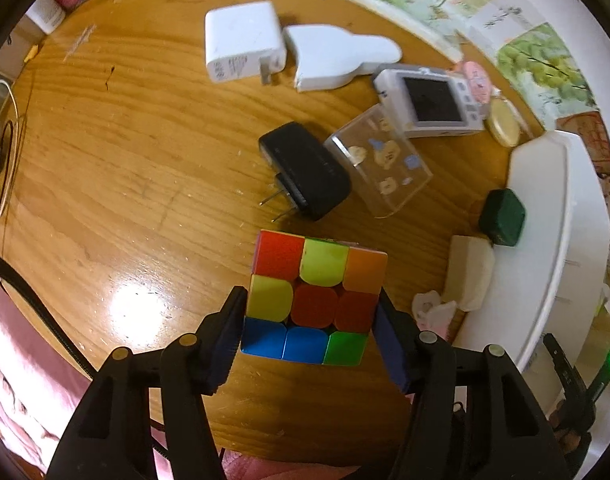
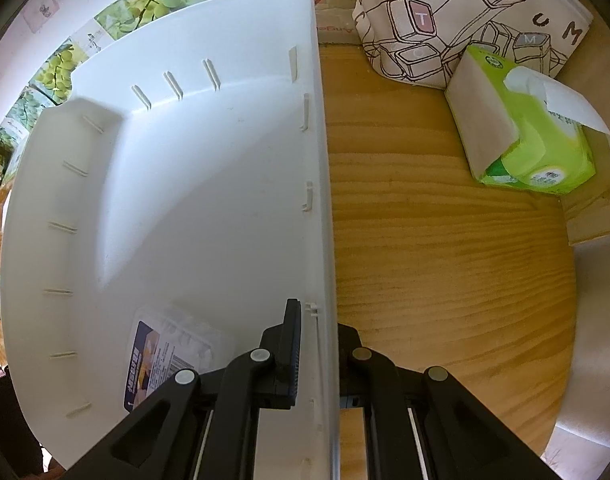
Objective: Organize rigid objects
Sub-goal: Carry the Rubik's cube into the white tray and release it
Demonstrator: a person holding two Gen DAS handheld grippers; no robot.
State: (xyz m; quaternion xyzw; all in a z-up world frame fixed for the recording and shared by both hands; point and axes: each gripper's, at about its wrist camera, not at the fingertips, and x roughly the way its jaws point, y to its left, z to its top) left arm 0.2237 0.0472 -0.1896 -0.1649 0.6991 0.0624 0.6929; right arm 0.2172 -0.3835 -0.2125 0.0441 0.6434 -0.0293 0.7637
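My left tongs [image 1: 309,334] clamp one glossy puzzle cube [image 1: 315,298], nine coloured squares facing up, over the wooden table [image 1: 117,168]. My right tongs [image 2: 319,354] pinch the wall of one smooth white plastic bin [image 2: 209,184]. Beyond the cube lie two chargers, one white [image 1: 243,42] and one black [image 1: 307,176], one clear printed case [image 1: 381,164] and one white camera [image 1: 429,102]. I can read no labels.

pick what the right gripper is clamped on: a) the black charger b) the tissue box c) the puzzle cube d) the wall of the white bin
d: the right gripper has one finger inside and one outside the wall of the white bin, shut on it; the tissue box lies apart on the table.
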